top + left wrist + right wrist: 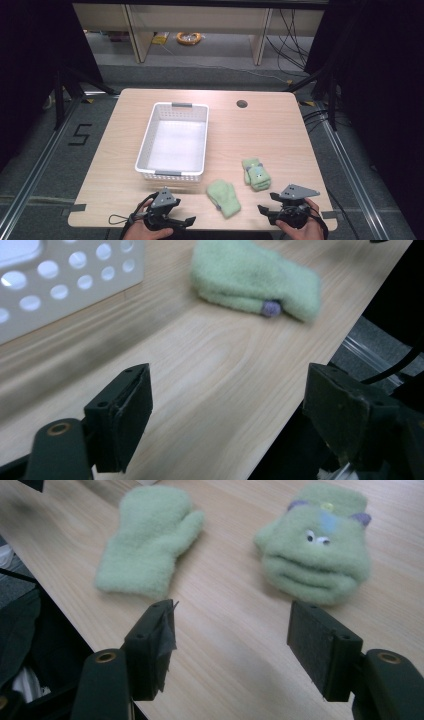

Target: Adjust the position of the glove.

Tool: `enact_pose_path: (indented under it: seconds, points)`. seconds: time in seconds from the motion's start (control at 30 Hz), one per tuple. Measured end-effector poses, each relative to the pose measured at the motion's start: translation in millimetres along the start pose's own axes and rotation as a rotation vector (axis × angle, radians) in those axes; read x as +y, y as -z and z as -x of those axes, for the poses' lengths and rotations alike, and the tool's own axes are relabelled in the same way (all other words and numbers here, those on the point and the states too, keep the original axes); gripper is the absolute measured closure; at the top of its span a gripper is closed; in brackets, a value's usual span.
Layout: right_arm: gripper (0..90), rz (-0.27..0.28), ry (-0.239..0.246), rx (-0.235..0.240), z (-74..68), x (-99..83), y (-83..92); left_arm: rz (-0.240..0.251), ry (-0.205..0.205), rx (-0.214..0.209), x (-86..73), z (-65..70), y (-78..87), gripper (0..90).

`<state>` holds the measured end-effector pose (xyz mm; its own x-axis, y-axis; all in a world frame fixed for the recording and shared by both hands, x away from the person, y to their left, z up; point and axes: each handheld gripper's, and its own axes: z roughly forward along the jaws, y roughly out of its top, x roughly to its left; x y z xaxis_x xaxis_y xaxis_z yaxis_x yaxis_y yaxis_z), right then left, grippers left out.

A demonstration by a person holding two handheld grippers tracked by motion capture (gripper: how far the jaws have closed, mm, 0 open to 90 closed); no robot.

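Two fuzzy pale-green mittens near the worktop's front edge — plain mitten (223, 198) toward the middle, face mitten (256, 173) (eyes, purple ears) toward the right. Left gripper (189, 220) and right gripper (261, 209) both gape, nothing between them.

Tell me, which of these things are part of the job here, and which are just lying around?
Part of the job:
- plain green mitten
- green mitten with a face
- white basket, probably where they go
- left gripper and right gripper, jaws open

Just lying about:
- yellow coil on the floor
- cables behind the table
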<state>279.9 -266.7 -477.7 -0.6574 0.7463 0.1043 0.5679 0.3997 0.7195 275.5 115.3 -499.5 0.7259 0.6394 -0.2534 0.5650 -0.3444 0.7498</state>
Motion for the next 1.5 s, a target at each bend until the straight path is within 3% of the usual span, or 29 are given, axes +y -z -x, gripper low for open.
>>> enact_pose_path:
  seconds: [0.07,0.17,0.23,0.27,0.3,0.4,0.43,0.47,0.57,0.6,0.63,0.67,0.7,0.83,0.9,1.0,1.03,1.1,1.17,1.2,1.27,1.3,1.33,1.37,1.4,1.5]
  points:
    - [38.4,0.004,0.009,0.006,-2.4,2.7,-0.3,0.001,0.019,-0.007,2.2,1.5,-2.2,21.1]
    - [40.8,0.004,0.035,0.031,-6.0,6.6,-2.9,-0.01,-0.005,-0.017,11.1,4.3,-10.2,24.0]
    - [42.2,0.0,0.031,0.034,-8.5,7.4,-3.5,-0.028,-0.055,-0.016,18.8,3.4,-15.1,24.9]
    - [42.8,-0.008,0.021,0.044,-11.8,8.6,-4.6,-0.011,-0.036,-0.017,20.6,5.0,-18.8,26.1]
    - [43.3,-0.003,0.047,0.05,-11.1,9.7,-6.0,-0.022,-0.047,-0.015,23.9,4.4,-21.1,27.1]
    - [45.5,-0.01,0.051,0.065,-16.5,12.5,-9.6,-0.031,-0.051,-0.014,31.9,4.0,-28.5,30.0]
    - [47.5,-0.011,0.072,0.075,-18.3,14.6,-12.1,-0.026,-0.049,-0.016,34.3,3.8,-32.0,31.9]
    - [47.9,-0.007,0.071,0.077,-20.4,15.2,-14.0,-0.032,-0.026,-0.016,38.7,4.3,-38.0,32.7]
    - [50.2,-0.03,0.074,0.092,-25.9,16.9,-19.7,-0.052,-0.053,-0.02,43.8,3.0,-42.7,35.3]
    - [50.5,-0.032,0.088,0.102,-26.9,17.8,-21.6,-0.042,-0.026,-0.02,45.6,5.3,-46.2,36.0]
    - [51.7,-0.034,0.09,0.106,-28.5,18.3,-23.6,-0.053,-0.047,-0.015,48.4,4.8,-47.2,36.7]
    - [51.7,-0.034,0.09,0.106,-28.5,18.3,-23.6,-0.045,-0.04,-0.01,50.7,6.1,-49.5,36.7]
    - [52.7,-0.038,0.094,0.109,-30.8,19.6,-27.0,-0.065,-0.076,-0.007,56.0,7.4,-52.0,38.7]
    - [54.5,-0.053,0.102,0.117,-32.2,22.3,-31.6,-0.072,-0.083,0.004,62.8,6.5,-58.4,41.0]
    - [55.5,-0.057,0.102,0.108,-33.1,23.8,-35.4,-0.071,-0.043,0.015,65.3,2.7,-65.4,43.4]
    - [56.6,-0.074,0.097,0.118,-33.8,25.8,-39.9,-0.079,-0.03,0.034,66.2,0.5,-67.8,46.9]
    - [56.9,-0.06,0.085,0.121,-35.1,26.1,-43.5,-0.078,-0.031,0.032,66.9,0.6,-72.3,47.5]
    - [57.3,-0.086,0.099,0.12,-35.9,28.8,-47.3,-0.09,-0.048,0.033,67.5,0.1,-73.6,47.4]
    - [57.4,-0.068,0.083,0.116,-37.3,28.7,-51.0,-0.097,-0.031,0.039,67.2,0.5,-76.2,47.3]
    - [57.6,-0.092,0.093,0.118,-36.7,30.4,-51.1,-0.092,-0.026,0.036,67.1,-0.5,-77.9,46.8]
    - [58.1,-0.095,0.083,0.111,-36.8,31.0,-58.4,-0.106,-0.046,0.034,66.1,-3.5,-80.2,47.4]
    - [58.1,-0.095,0.083,0.111,-36.8,31.0,-58.4,-0.101,-0.019,0.028,64.5,-2.5,-82.4,47.4]
    - [58.8,-0.13,0.079,0.115,-35.9,31.1,-62.2,-0.125,-0.032,0.014,62.8,-7.1,-84.2,48.8]
    - [59.3,-0.121,0.063,0.12,-37.0,29.5,-66.0,-0.125,-0.032,0.014,62.8,-7.1,-84.2,49.4]
    - [59.9,-0.148,0.08,0.12,-35.6,30.5,-66.0,-0.135,0.001,0.001,61.0,-7.7,-84.5,50.4]
    - [62.5,-0.149,0.077,0.121,-35.7,30.4,-68.0,-0.123,-0.021,-0.003,61.0,-9.8,-83.7,53.8]
